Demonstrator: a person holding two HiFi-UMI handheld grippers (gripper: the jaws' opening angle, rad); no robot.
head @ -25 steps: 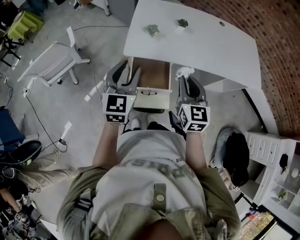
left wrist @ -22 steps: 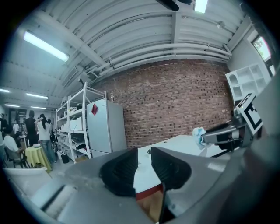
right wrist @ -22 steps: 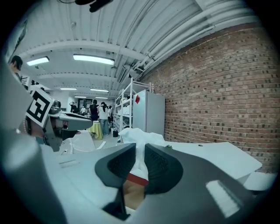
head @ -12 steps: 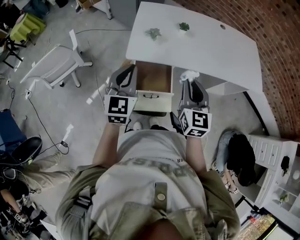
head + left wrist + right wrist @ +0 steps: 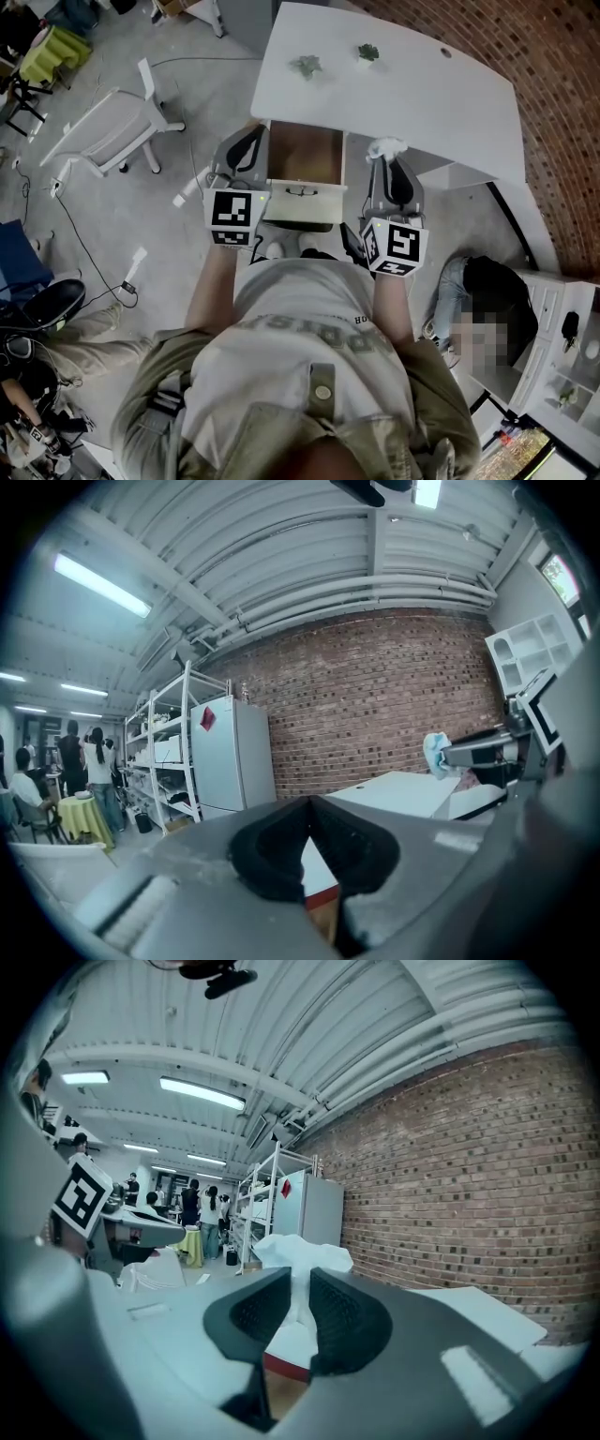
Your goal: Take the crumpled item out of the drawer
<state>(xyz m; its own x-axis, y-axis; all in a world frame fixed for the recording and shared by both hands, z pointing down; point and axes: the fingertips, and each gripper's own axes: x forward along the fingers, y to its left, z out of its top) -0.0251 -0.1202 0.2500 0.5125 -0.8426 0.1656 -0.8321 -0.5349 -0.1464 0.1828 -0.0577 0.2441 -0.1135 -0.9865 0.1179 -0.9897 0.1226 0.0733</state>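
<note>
- The crumpled item (image 5: 386,146), white and papery, had its lower part hidden between the right tongs (image 5: 298,1299), which pinched it.
- It sat outside the open drawer (image 5: 302,199), at the drawer's 2 o'clock, by the white counter (image 5: 403,84) edge.
- The left tongs (image 5: 307,803) were closed and empty at the drawer's 9 o'clock.

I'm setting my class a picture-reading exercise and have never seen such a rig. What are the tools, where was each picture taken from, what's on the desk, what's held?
A person holds a two-jaw gripper in each hand. One picture looks down from a head camera; the other two look along each gripper's jaws. The white desk carries two small plants, and its drawer is open. The right gripper pinches a crumpled white wad; the left gripper is shut, empty.
</note>
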